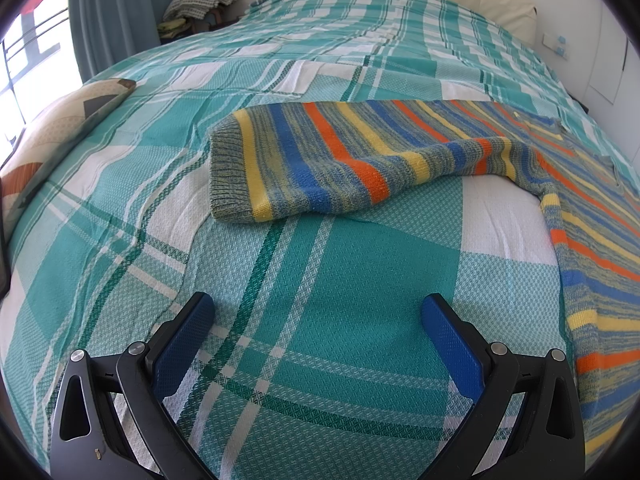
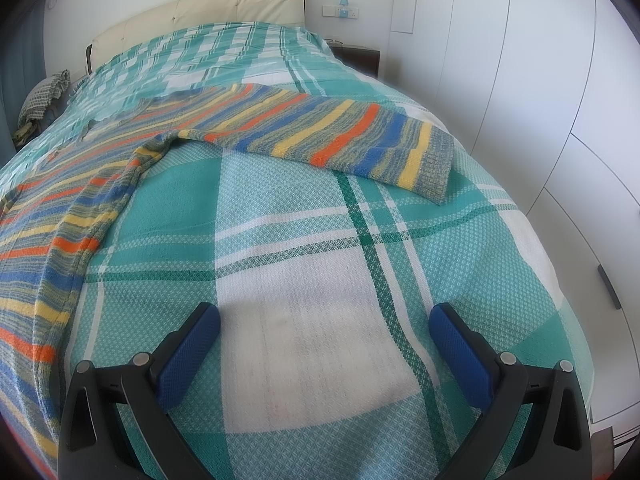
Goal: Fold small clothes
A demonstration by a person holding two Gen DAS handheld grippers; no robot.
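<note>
A small striped knit sweater (image 1: 580, 216), in blue, orange, yellow and grey, lies spread flat on a bed. In the left wrist view its left sleeve (image 1: 320, 168) stretches toward the left, cuff at the end. My left gripper (image 1: 318, 312) is open and empty, hovering over the bedspread just short of that sleeve. In the right wrist view the sweater body (image 2: 60, 216) fills the left side and the right sleeve (image 2: 340, 136) stretches right. My right gripper (image 2: 324, 320) is open and empty, over the bedspread in front of that sleeve.
The bed is covered by a teal and white plaid bedspread (image 1: 340, 280). A patterned pillow (image 1: 48, 144) lies at the bed's left edge. A cream headboard (image 2: 200, 16) is at the far end. White wardrobe doors (image 2: 540, 100) stand close on the right.
</note>
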